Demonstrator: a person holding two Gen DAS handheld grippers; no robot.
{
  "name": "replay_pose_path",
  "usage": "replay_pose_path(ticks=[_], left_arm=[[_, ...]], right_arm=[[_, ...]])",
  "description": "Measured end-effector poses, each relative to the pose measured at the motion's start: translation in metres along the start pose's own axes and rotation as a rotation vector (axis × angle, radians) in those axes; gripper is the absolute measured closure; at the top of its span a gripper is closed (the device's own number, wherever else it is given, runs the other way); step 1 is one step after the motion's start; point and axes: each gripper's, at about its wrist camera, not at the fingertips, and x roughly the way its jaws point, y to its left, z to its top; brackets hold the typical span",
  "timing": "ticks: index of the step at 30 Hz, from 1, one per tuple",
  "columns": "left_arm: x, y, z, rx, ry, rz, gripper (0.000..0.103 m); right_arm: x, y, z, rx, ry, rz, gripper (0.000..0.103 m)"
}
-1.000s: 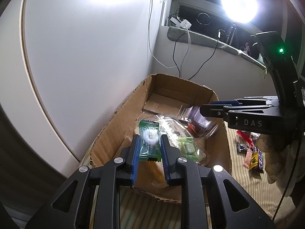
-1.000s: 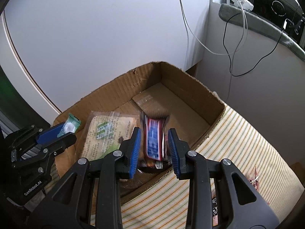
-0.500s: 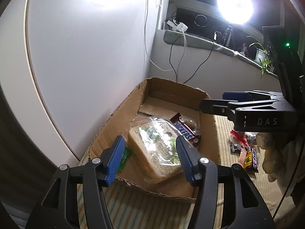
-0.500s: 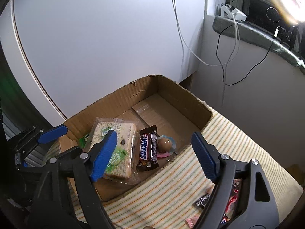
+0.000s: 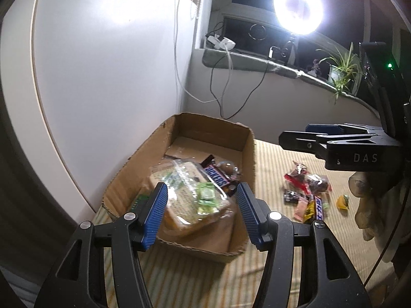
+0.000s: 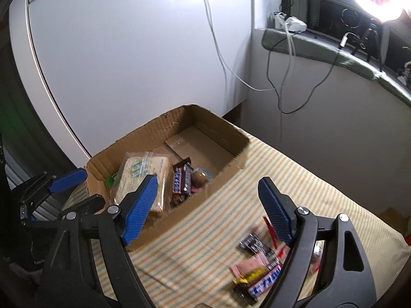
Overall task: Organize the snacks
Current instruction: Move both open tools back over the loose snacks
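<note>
An open cardboard box (image 5: 205, 242) (image 6: 143, 138) sits on a striped cloth. Inside it lie a clear cracker pack (image 5: 179, 179) (image 6: 140, 177), a Snickers bar (image 5: 215, 175) (image 6: 182, 179), a small green candy (image 5: 205, 193) and a round brown sweet (image 6: 200, 177). My left gripper (image 5: 201, 190) hangs open above the box's near end, with nothing between its fingers. My right gripper (image 6: 208, 187) (image 5: 334, 141) is open and empty over the box's right rim. Loose wrapped snacks (image 5: 307, 195) (image 6: 257, 267) lie in a pile on the cloth to the right of the box.
A white panel (image 5: 102, 77) stands close behind and to the left of the box. Cables (image 6: 272, 82) hang down the wall from a sill, where a bright lamp (image 5: 298, 10) and a potted plant (image 5: 341, 69) stand. A yellow snack (image 5: 343, 201) lies apart.
Both grippers opened and let go: the green candy and the Snickers bar now lie in the box. Both then drew back and up, the right one toward the loose pile.
</note>
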Motion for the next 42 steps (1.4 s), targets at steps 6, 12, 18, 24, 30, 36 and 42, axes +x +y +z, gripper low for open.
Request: replay_pose_path(ticks=[6, 12, 18, 24, 30, 36, 42], left_arm=[[-0.005, -0.016, -0.003, 0.013, -0.005, -0.025, 0.048], [-0.001, -0.034, -0.008, 0.024, 0.01, -0.06, 0.048], [0.006, -0.054, -0.013, 0.034, 0.033, -0.103, 0.048], [0.016, -0.073, -0.02, 0.048, 0.068, -0.149, 0.048], [0.028, -0.095, -0.026, 0.074, 0.107, -0.199, 0.053], [0.042, -0.116, -0.031, 0.109, 0.155, -0.252, 0.066], [0.054, -0.129, -0.036, 0.13, 0.192, -0.287, 0.075]], right_arm=[[-0.026, -0.022, -0.018, 0.032, -0.01, -0.033, 0.02], [-0.051, -0.056, -0.043, 0.081, -0.003, -0.082, 0.02], [-0.072, -0.093, -0.071, 0.134, 0.012, -0.134, 0.02], [-0.081, -0.127, -0.1, 0.2, 0.038, -0.18, 0.02], [-0.08, -0.154, -0.126, 0.254, 0.069, -0.198, 0.02], [-0.069, -0.16, -0.145, 0.257, 0.103, -0.179, 0.023], [-0.052, -0.154, -0.156, 0.225, 0.149, -0.161, 0.038]])
